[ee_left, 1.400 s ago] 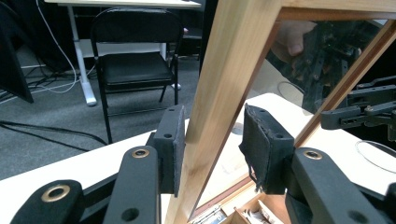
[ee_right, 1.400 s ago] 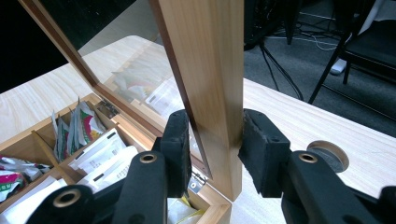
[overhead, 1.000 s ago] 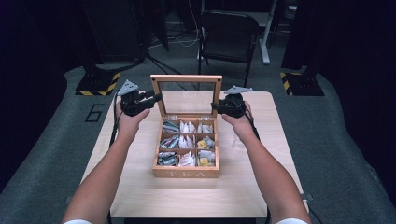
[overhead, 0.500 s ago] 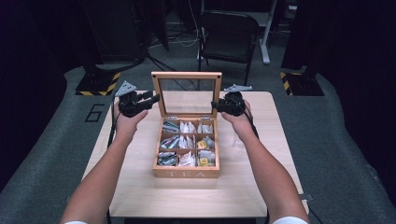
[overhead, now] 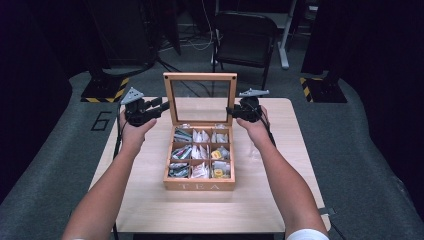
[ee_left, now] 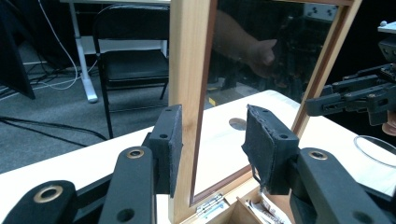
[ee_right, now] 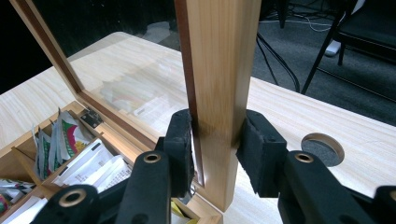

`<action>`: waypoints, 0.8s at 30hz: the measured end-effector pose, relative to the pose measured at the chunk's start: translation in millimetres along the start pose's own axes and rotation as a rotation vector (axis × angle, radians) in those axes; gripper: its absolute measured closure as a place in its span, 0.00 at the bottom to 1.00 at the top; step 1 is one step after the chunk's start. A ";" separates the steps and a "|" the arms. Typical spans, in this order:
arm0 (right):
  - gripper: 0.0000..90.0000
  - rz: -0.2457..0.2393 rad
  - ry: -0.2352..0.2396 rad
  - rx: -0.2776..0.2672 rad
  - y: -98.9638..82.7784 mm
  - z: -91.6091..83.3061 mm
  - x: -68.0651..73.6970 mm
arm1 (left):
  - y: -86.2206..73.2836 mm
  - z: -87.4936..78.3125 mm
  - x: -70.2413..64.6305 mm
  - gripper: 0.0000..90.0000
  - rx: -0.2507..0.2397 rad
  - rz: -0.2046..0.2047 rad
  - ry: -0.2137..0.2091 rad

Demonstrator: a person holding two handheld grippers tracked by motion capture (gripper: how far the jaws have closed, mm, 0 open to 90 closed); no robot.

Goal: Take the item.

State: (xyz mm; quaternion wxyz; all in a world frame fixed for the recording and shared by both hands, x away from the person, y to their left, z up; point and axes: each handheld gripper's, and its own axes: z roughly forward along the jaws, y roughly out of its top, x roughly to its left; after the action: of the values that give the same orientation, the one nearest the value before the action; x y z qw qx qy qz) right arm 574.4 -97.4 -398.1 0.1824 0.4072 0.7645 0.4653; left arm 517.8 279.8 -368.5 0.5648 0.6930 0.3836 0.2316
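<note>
Nothing has shifted: the lid (overhead: 200,76) of the tea box (overhead: 200,186) stays upright on the counter (overhead: 280,200), with the right gripper's (ee_right: 215,135) jaws clenched on one side rail and the left gripper's (ee_left: 212,135) jaws astride the other, grip unclear, so lowering it likely has not begun.

Dim room here, grey carpet floor (overhead: 60,150) under the pale wooden bench (overhead: 150,200), a black folding chair (overhead: 244,37) behind it, yellow-black striped bases (overhead: 106,90) flanking

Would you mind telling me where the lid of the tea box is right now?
In the high view the glass-paned lid stands upright at the back edge of the tea box, mid-table, between the left tongs and the right tongs, which straddle its side rails.
</note>
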 end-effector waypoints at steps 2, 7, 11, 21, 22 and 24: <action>0.72 0.014 -0.002 0.002 0.4 1.2 -0.1 | 0.0 -0.2 0.1 0.63 0.003 0.007 0.001; 0.73 0.034 -0.009 0.001 1.6 4.1 -1.9 | 0.7 -2.0 0.8 0.63 -0.003 0.004 0.001; 0.73 0.030 -0.015 0.011 2.9 5.1 -2.0 | 0.6 -2.4 0.9 0.63 -0.001 0.000 0.003; 0.73 0.044 -0.025 0.003 2.9 9.9 -4.8 | -0.1 0.0 -2.0 0.63 0.010 0.010 -0.004; 0.73 0.048 -0.026 0.002 3.0 10.5 -4.9 | -0.3 0.2 -2.1 0.63 0.009 0.010 -0.005; 0.73 0.060 -0.030 0.009 3.5 11.3 -5.0 | -0.5 0.0 -2.3 0.63 0.017 0.012 -0.007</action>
State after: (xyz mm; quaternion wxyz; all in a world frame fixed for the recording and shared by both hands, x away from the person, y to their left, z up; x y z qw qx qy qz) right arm 586.4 -94.2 -401.1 0.1779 0.4376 0.7513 0.4607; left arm 516.3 278.1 -368.7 0.5587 0.7010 0.3794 0.2293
